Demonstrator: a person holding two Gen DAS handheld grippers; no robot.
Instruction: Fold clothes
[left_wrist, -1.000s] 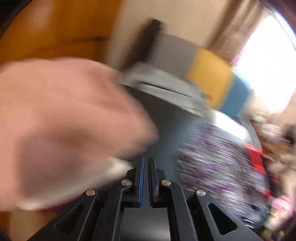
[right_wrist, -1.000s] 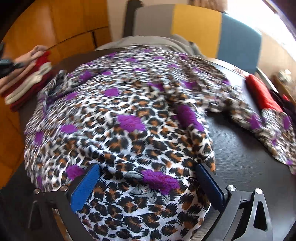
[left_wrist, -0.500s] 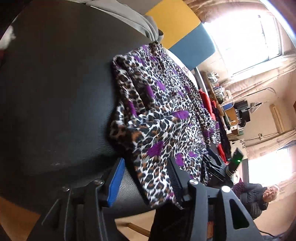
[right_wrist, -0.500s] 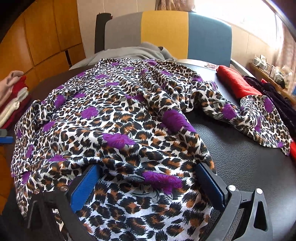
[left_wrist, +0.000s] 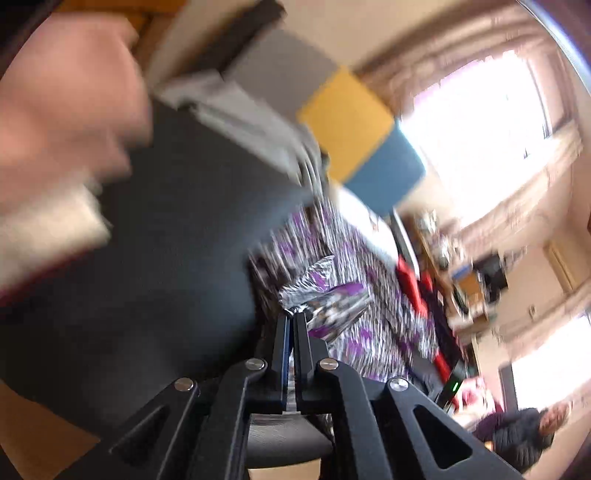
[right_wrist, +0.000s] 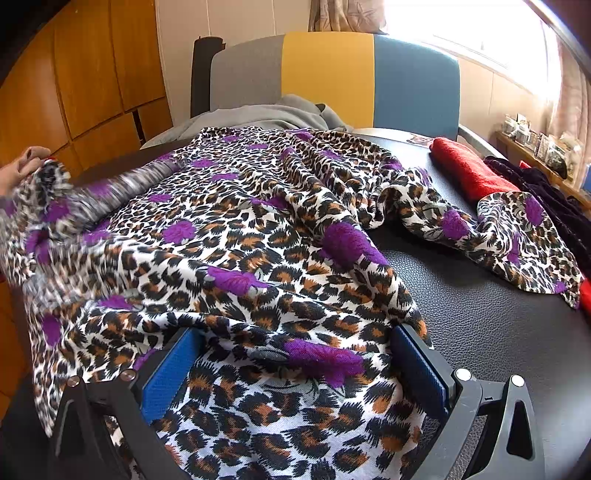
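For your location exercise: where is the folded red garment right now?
In the right wrist view, the red garment lies far right on the black table, between the leopard-print garment and dark purple clothes.

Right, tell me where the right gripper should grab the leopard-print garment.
Grip the near hem of the leopard-print garment, coming in low from the near table edge. That edge already lies flat between the open right gripper, so closing there should catch it.
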